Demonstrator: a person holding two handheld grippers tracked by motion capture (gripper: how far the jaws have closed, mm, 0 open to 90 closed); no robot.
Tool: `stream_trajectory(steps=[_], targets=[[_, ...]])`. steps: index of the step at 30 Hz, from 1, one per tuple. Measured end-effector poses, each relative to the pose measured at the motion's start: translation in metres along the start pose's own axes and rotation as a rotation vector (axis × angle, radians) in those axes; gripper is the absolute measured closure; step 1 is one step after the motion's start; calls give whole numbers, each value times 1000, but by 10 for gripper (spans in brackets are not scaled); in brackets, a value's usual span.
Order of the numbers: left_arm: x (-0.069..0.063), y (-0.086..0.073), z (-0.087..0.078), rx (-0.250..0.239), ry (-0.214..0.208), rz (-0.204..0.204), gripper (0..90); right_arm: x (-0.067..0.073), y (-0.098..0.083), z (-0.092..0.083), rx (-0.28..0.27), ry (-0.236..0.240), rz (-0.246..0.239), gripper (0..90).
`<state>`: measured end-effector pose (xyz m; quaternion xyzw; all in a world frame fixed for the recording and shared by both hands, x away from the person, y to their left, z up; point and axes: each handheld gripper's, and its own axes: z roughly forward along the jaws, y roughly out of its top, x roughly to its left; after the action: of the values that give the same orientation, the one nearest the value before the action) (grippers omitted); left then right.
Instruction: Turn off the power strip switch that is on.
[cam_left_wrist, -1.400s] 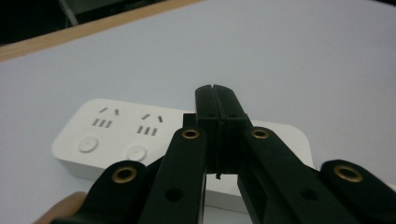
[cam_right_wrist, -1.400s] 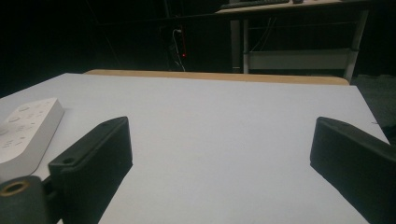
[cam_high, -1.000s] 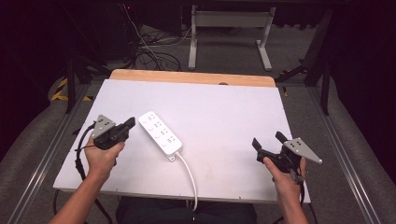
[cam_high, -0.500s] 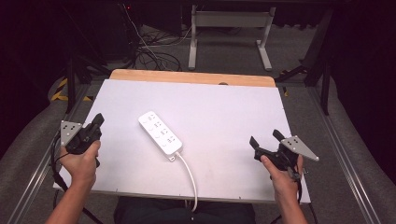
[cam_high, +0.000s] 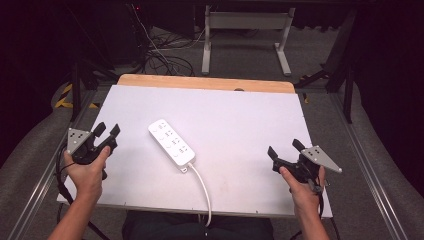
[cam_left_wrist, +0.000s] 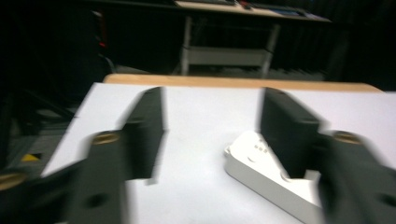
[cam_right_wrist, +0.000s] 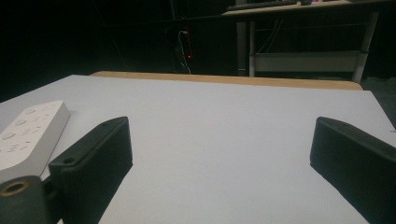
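1. On the floor stands the table (cam_high: 250, 125), a white board with a wooden strip along its far edge; most of its surface is bare, with wide free room in the middle and on the right half.
2. Left of centre lies the power strip (cam_high: 171, 143), placed diagonally, and its cord (cam_high: 201, 187) runs off the near edge.
3. At the left edge, the left gripper (cam_high: 106, 131) is held with jaws wide apart and nothing between them; the strip is near, to its right. The left gripper view is blurred.
4. Near the right front corner, the right gripper (cam_high: 286, 149) also has jaws wide and empty, well apart from the strip.
5. Compared with half a second ago, the left gripper stands a little more inward over the board edge; the right one is nearly unchanged.
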<state>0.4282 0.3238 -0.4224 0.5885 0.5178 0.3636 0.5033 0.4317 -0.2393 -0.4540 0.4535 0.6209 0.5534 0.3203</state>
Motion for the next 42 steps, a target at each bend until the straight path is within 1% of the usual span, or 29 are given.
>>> stream_trajectory(steps=[1,2,4,5,6,9,11,12,22,25,32,37,40,42], targets=[[0,0,1,13,-8,6,298,0,0,0,-1,0,0,62],[0,-1,2,27,-3,6,230,0,0,0,-1,0,0,62],[0,-2,3,37,8,-2,130,-1,0,0,-1,1,-1,62],[1,-2,2,41,6,-6,93,-1,0,0,0,1,2,61],[2,-2,2,40,7,-7,76,-1,0,0,-1,1,2,62],[3,-2,1,38,12,-11,64,0,0,0,0,2,-1,62],[3,-2,1,40,16,-10,24,0,0,0,0,3,-1,62],[3,-2,1,40,18,-2,26,0,0,0,-1,4,-1,62],[2,-4,3,48,12,13,52,-1,0,-1,-6,-3,7,46],[1,-4,4,44,12,11,52,-1,0,-1,-4,-4,7,32],[-1,-3,7,50,-11,-2,51,-1,0,-5,-4,-12,10,23],[-3,-3,7,46,-25,4,50,-1,0,-7,-3,-16,5,21],[-4,-2,6,41,-27,7,50,1,0,-7,-2,-14,0,21],[-3,-2,6,43,-27,2,50,1,0,-6,-1,-13,3,21]])
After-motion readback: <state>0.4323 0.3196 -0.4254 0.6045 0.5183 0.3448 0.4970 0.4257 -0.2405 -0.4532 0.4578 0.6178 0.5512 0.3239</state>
